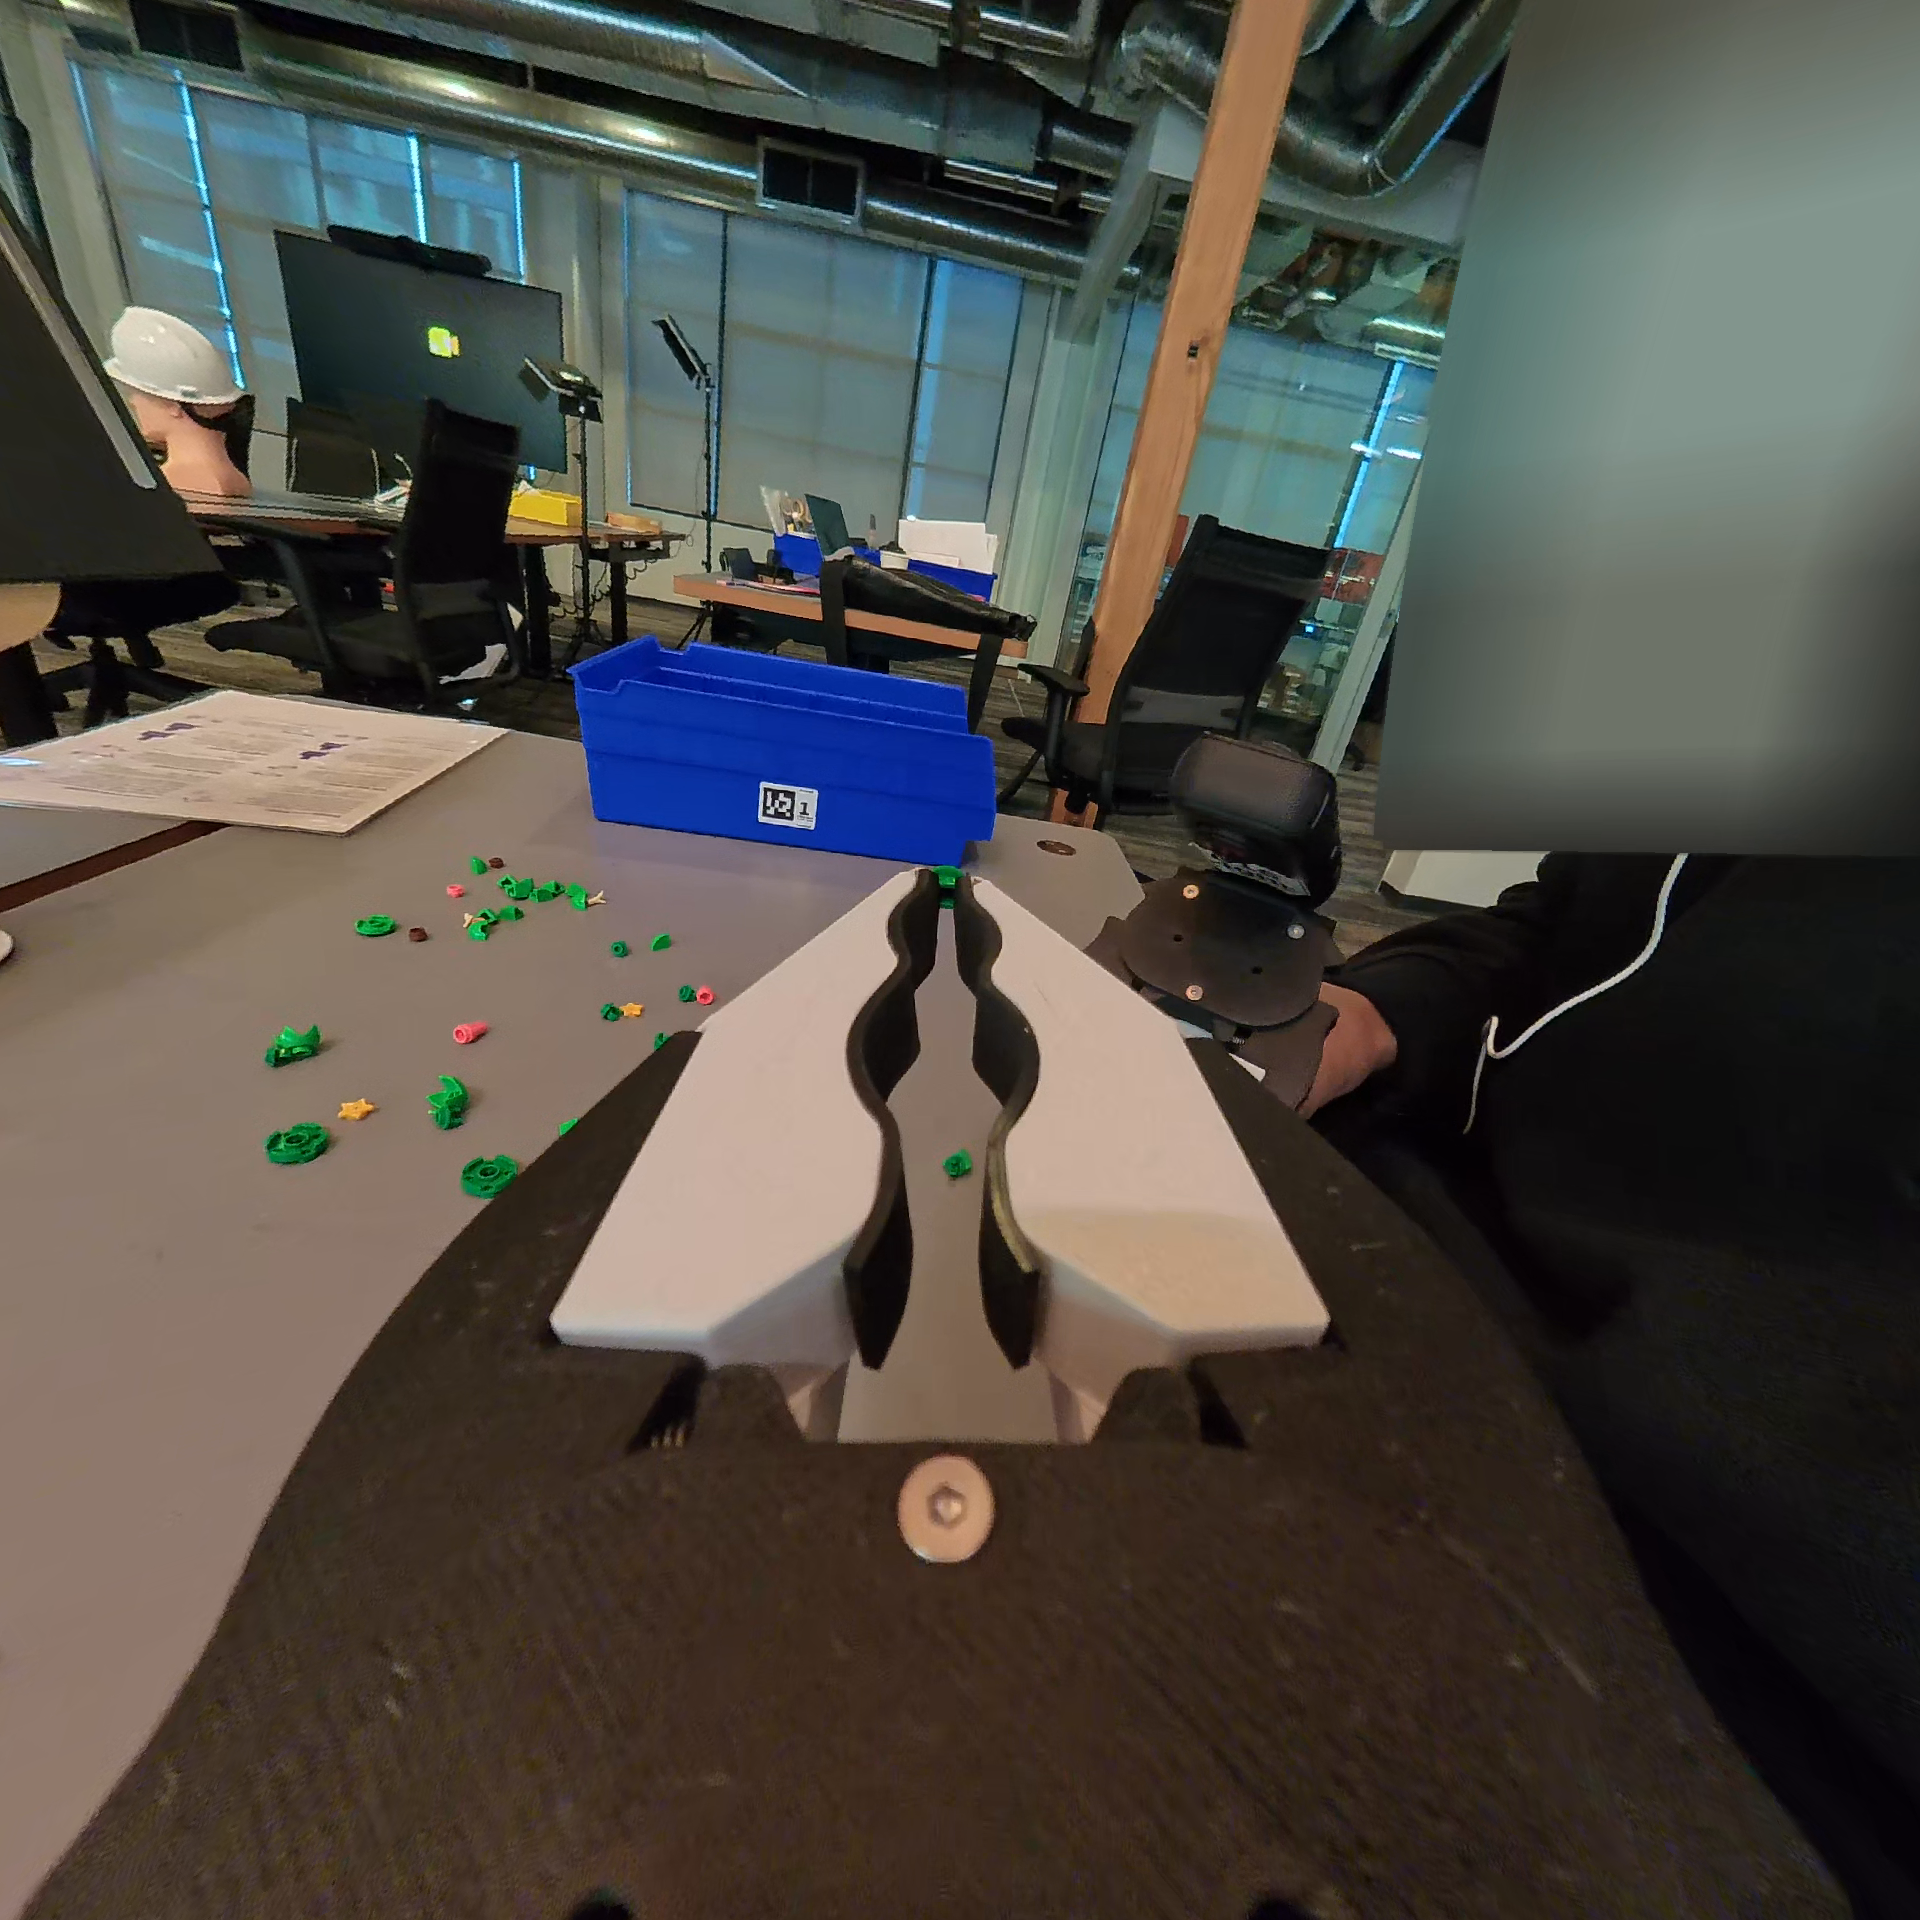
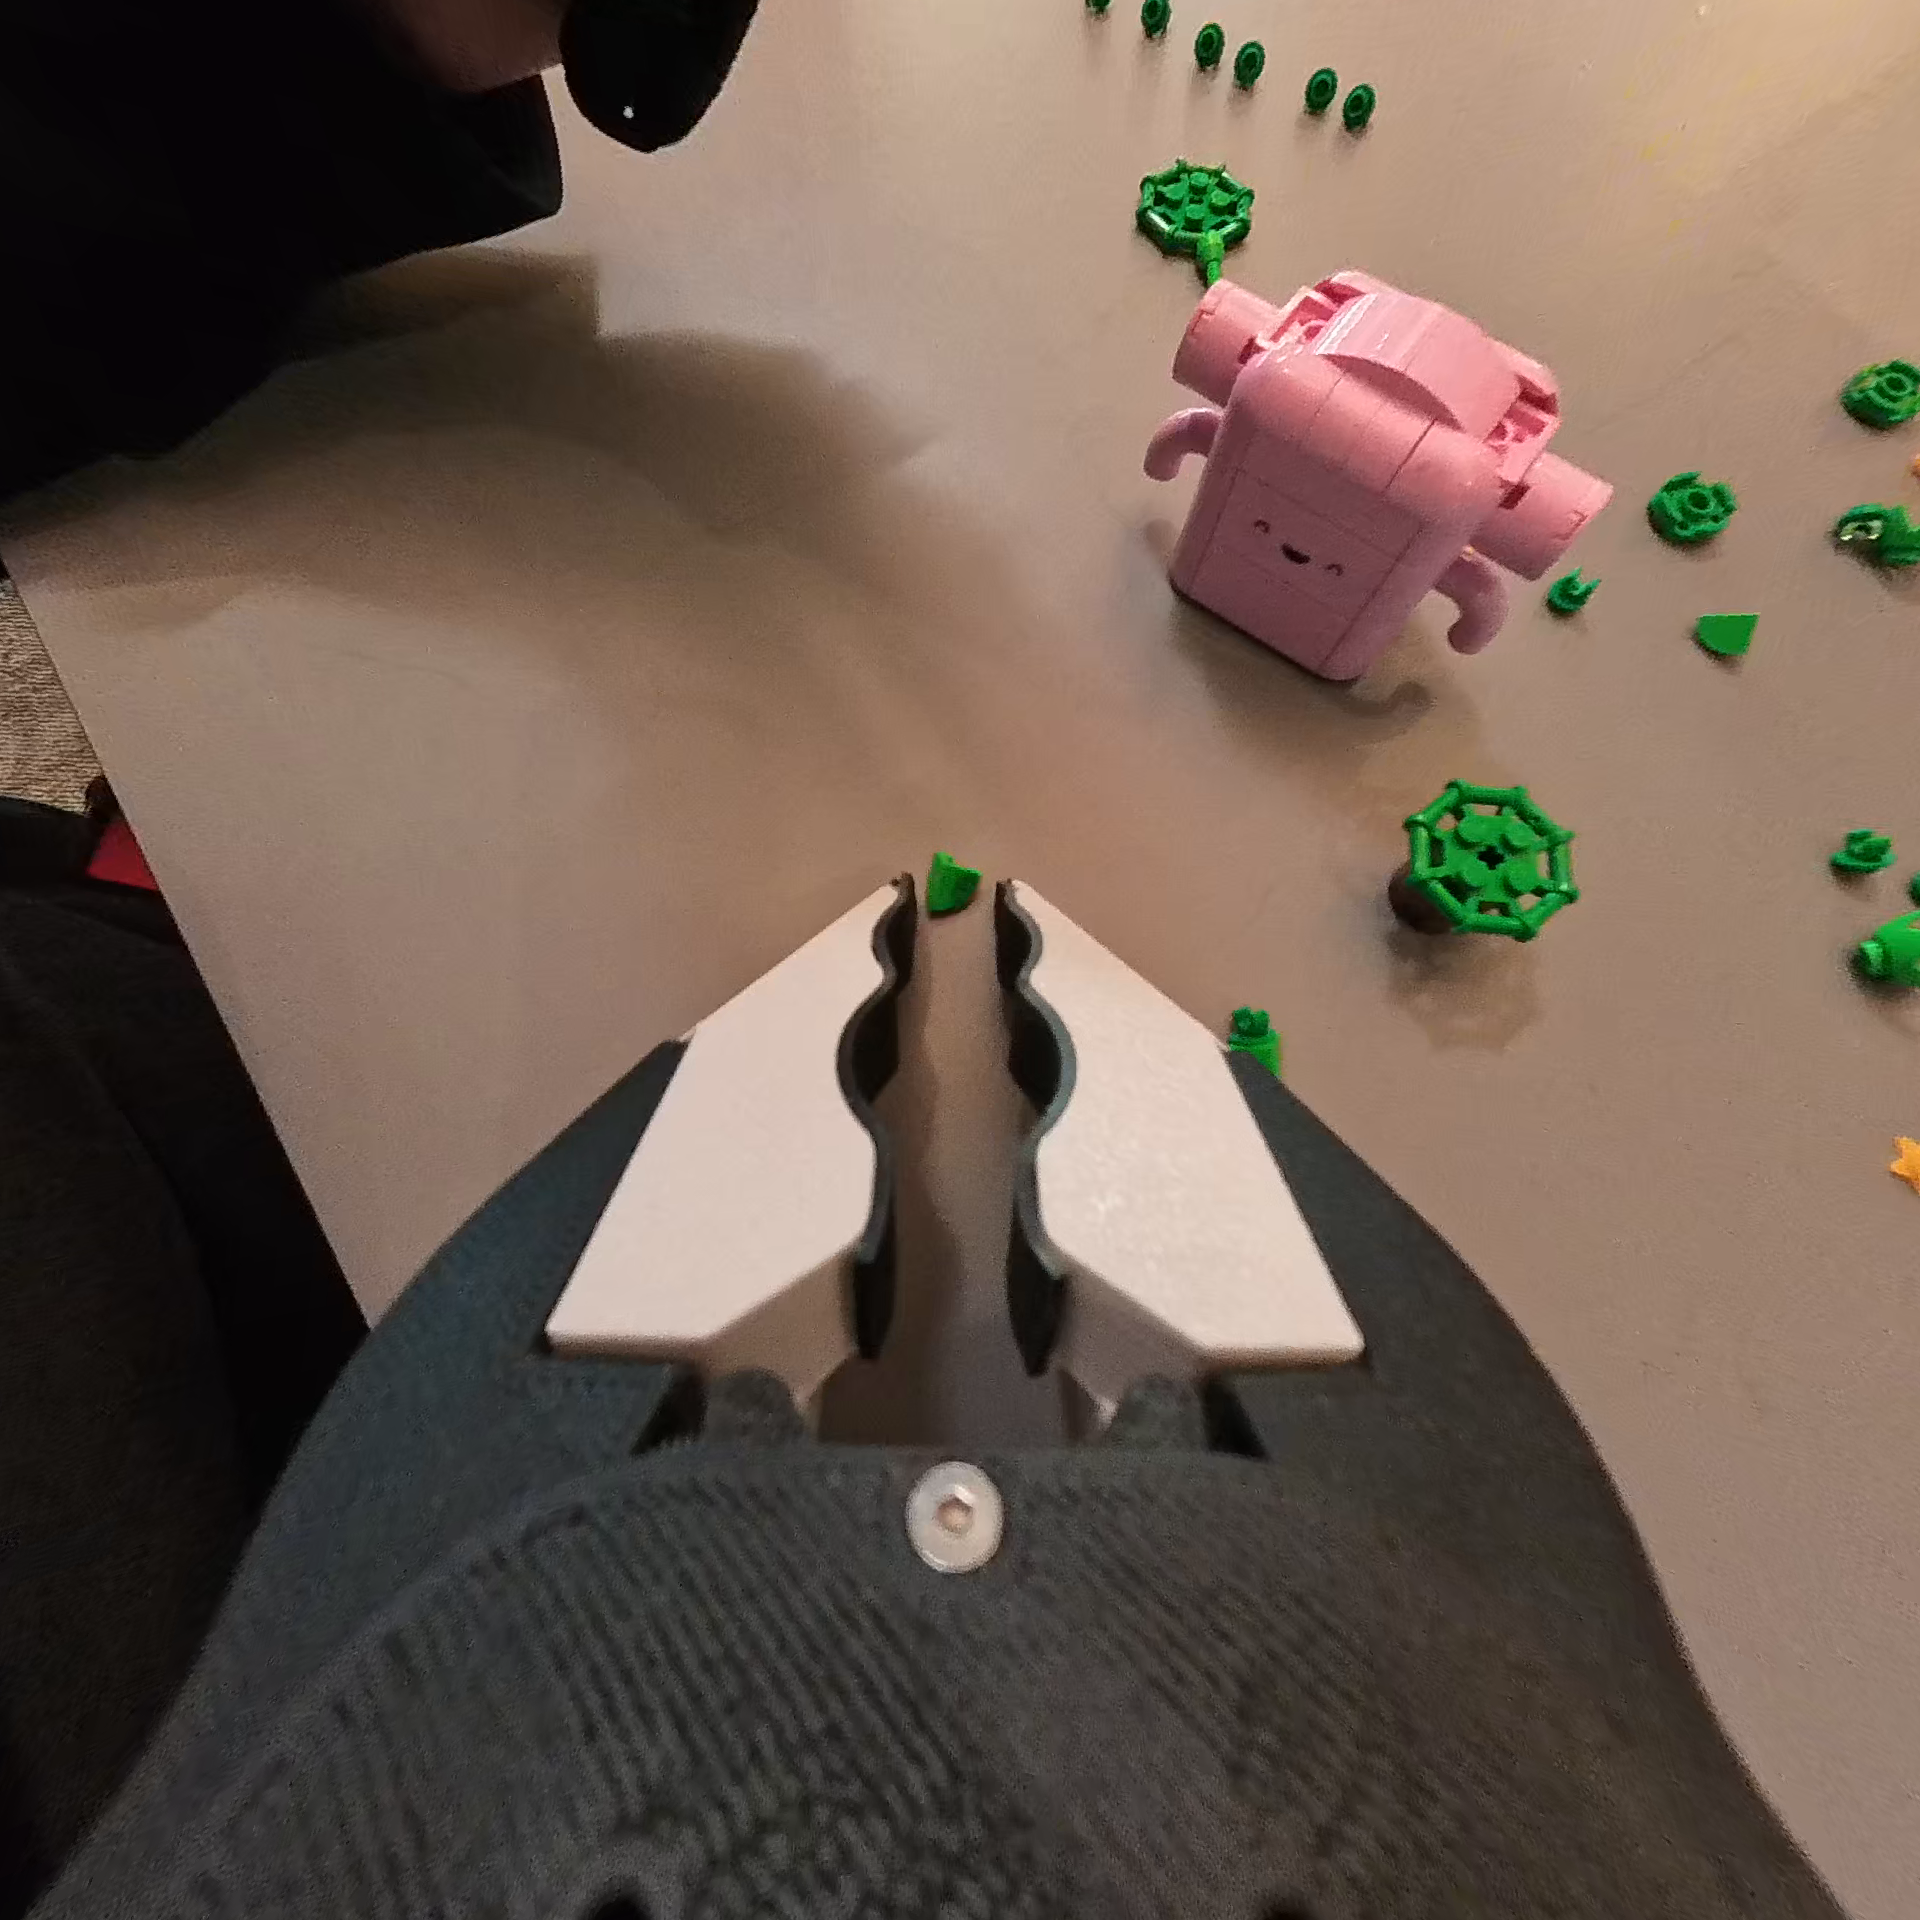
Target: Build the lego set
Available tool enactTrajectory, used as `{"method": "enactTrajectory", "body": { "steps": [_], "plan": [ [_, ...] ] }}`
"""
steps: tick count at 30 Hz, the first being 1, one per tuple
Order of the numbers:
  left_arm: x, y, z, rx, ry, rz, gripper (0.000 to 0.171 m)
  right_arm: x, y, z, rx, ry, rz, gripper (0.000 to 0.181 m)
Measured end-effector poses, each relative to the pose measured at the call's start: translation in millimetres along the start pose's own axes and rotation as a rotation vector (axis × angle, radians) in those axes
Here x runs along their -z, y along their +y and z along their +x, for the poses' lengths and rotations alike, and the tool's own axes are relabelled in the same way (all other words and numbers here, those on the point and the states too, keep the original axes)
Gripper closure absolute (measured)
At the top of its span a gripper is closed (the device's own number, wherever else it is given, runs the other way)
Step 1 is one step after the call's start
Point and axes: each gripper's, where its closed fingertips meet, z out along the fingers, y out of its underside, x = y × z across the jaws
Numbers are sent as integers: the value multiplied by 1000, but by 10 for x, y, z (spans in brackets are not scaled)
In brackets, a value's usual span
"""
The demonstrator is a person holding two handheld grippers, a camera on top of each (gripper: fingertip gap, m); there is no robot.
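In the left wrist view my left gripper [image 1: 943, 883] is shut on a small green lego piece [image 1: 943, 879], pinched at the fingertips above the grey table [image 1: 208, 1351]. In the right wrist view my right gripper [image 2: 951, 891] is slightly open just over the table. A small green wedge piece [image 2: 951, 883] lies between its tips with a gap on the left side. A pink lego figure with a face [image 2: 1351, 488] stands to the upper right. My right gripper also shows farther off in the left wrist view [image 1: 1236, 904], held by a hand.
Loose green, pink and yellow pieces [image 1: 447, 1101] are scattered left of the left gripper. A blue bin [image 1: 779, 748] and an instruction sheet [image 1: 239, 758] lie at the back. Green web-wheel pieces [image 2: 1491, 860] and a row of green studs [image 2: 1247, 62] lie near the figure. The table edge [image 2: 156, 883] runs along the left. My right fingertips sit around 15 cm from my left ones.
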Motion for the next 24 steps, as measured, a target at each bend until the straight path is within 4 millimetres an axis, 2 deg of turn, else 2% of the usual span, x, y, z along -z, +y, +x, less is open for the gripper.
{"method": "enactTrajectory", "body": {
  "steps": [18, 24],
  "plan": [
    [-3, 6, -1, -4, -2, -3, 171, -50, -39, 2, -36, -14, -2, 170],
    [-1, 2, 0, -4, -1, -2, 171, -17, -11, 64, -46, 20, -1, 166]
  ]
}}
